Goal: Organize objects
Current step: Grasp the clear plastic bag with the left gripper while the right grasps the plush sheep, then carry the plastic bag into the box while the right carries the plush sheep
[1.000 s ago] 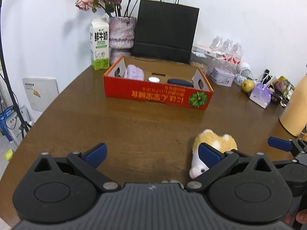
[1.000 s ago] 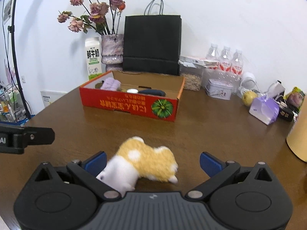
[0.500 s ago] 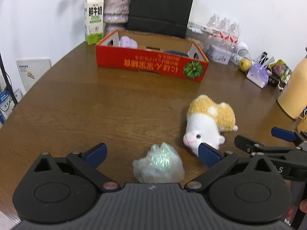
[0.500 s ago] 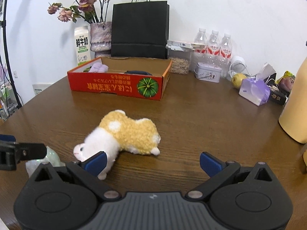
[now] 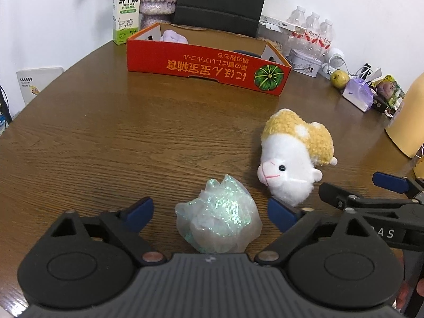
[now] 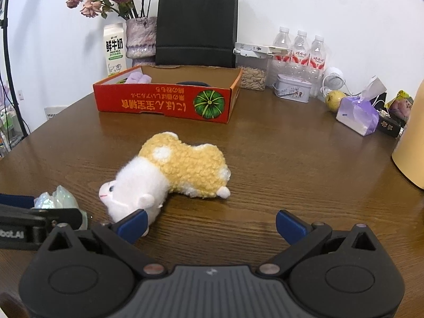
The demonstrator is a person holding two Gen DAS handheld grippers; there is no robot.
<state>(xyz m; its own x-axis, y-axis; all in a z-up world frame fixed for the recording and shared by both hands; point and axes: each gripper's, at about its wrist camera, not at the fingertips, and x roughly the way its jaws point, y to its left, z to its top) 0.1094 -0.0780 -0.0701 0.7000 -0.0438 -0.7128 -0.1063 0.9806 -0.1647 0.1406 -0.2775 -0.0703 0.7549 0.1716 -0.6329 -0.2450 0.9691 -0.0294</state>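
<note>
A shiny crumpled plastic bundle (image 5: 220, 214) lies on the brown table between the open fingers of my left gripper (image 5: 209, 209), untouched by them. It also shows in the right wrist view (image 6: 57, 197). A yellow-and-white plush toy (image 5: 294, 156) lies on its side just right of the bundle; it also shows in the right wrist view (image 6: 172, 175). My right gripper (image 6: 212, 225) is open and empty, with its left fingertip by the toy's head. A red cardboard box (image 5: 206, 66) stands at the back and holds a purple soft item (image 5: 173, 35) and a dark object.
Behind the box stand a milk carton (image 5: 126, 8), a vase (image 6: 140, 37) and a black paper bag (image 6: 196, 26). At the right are water bottles (image 6: 299, 50), a tin (image 6: 291, 87), a pear (image 6: 335, 99), a purple tissue pack (image 6: 357, 114) and a tan jug (image 5: 408, 122).
Both grippers have pulled back and tilted down. The plastic bundle has come into view between the left fingers, and the plush toy now lies farther ahead of the right gripper.
</note>
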